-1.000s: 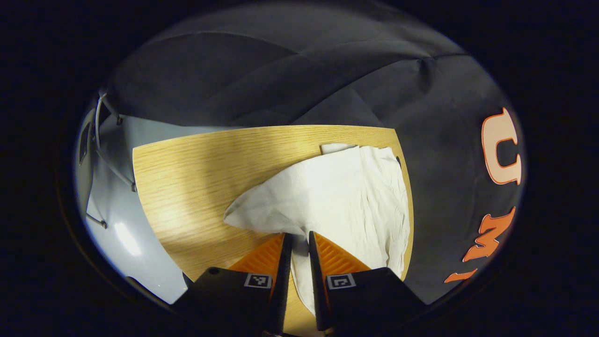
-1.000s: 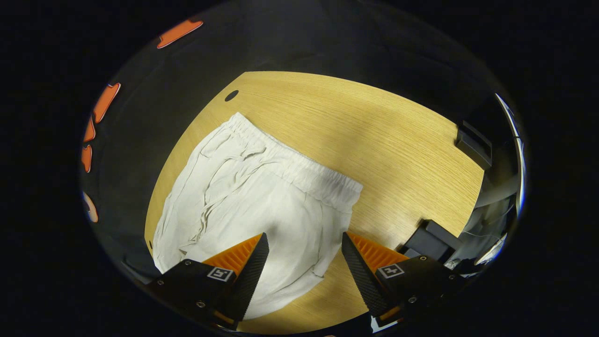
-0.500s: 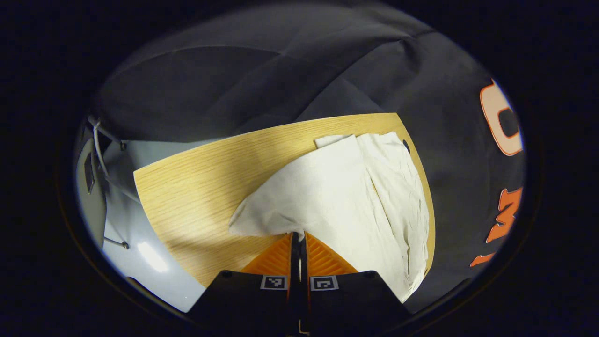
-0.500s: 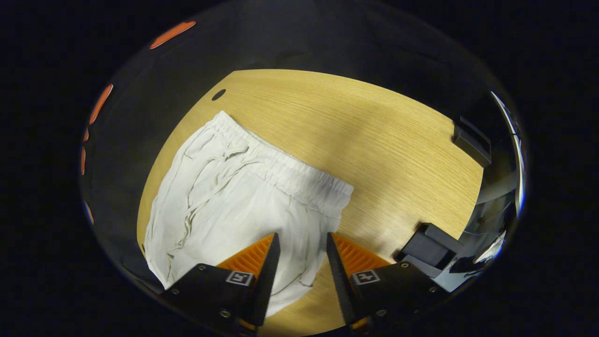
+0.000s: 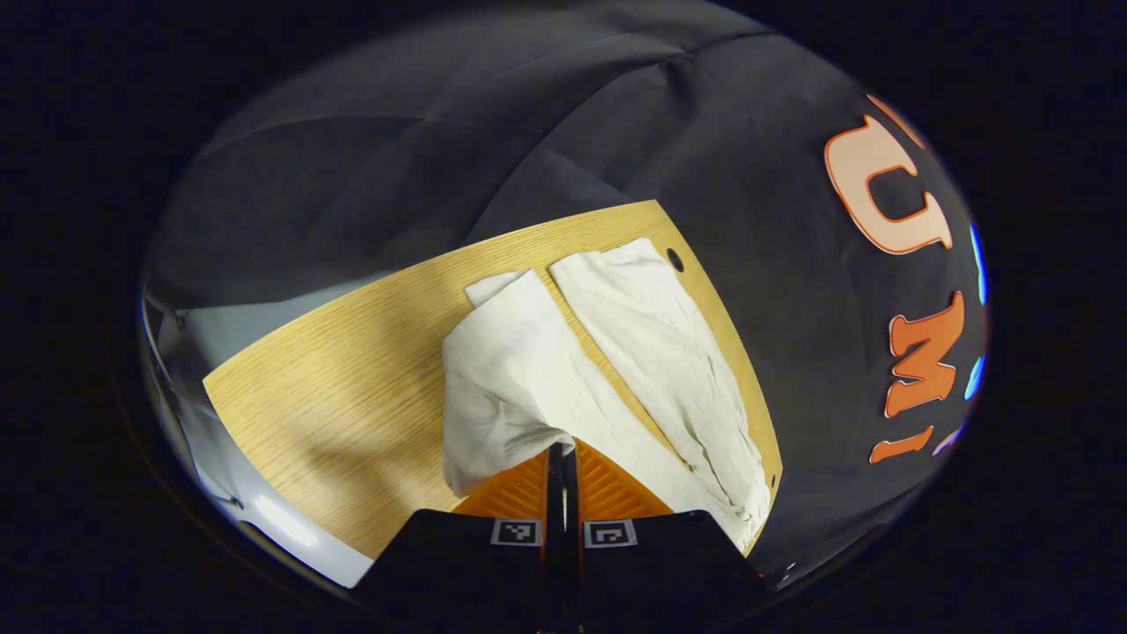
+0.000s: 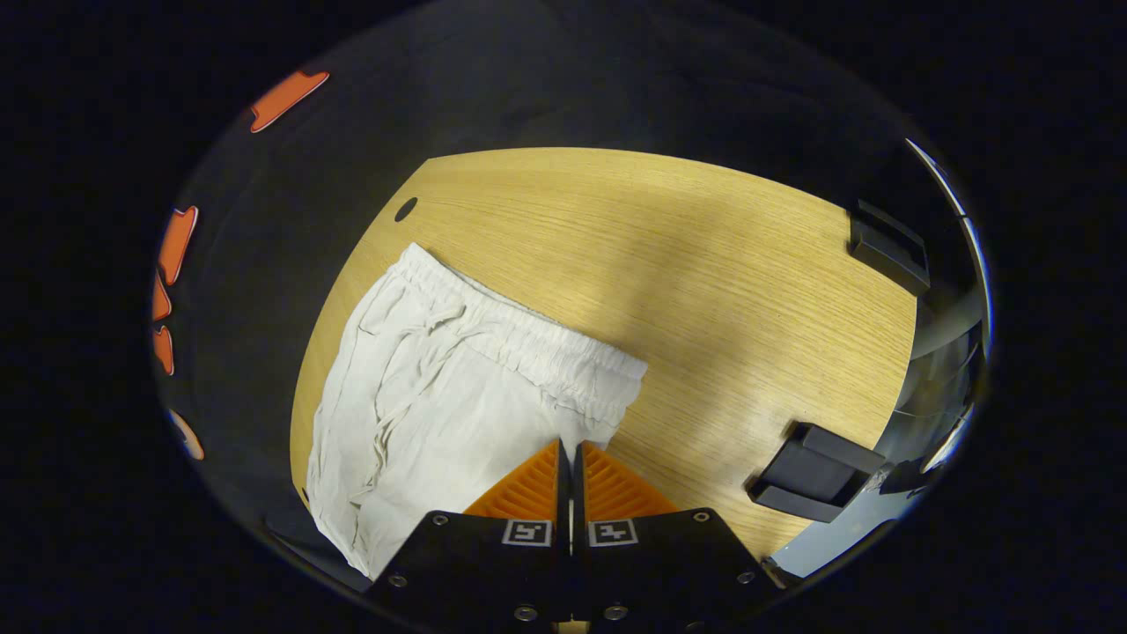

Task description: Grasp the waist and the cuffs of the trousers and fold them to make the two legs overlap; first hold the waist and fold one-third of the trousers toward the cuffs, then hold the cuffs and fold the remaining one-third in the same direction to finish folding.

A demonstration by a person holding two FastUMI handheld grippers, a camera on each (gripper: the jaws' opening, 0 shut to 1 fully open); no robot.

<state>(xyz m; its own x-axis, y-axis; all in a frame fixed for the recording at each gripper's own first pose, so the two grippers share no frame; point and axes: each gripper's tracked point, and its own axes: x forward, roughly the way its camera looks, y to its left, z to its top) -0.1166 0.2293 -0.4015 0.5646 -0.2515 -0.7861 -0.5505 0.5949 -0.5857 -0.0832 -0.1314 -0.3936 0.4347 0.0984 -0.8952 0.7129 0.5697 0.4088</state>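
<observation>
White crinkled cotton trousers (image 6: 440,396) | left tongs (image 5: 563,453) pinch near-leg cuff, far leg lying alongside | right tongs (image 6: 568,453) clamp waistband corner

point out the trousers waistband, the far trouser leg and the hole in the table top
waistband (image 6: 528,339): right gripper view, middle of the gathered elastic band.
far trouser leg (image 5: 656,339): left gripper view, mid-length of the flat leg.
hole in the table top (image 6: 406,210): right gripper view, its dark centre.

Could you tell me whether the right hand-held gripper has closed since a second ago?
Yes. The right hand-held gripper has shut on the white trousers near the waistband, over the wooden table.
</observation>
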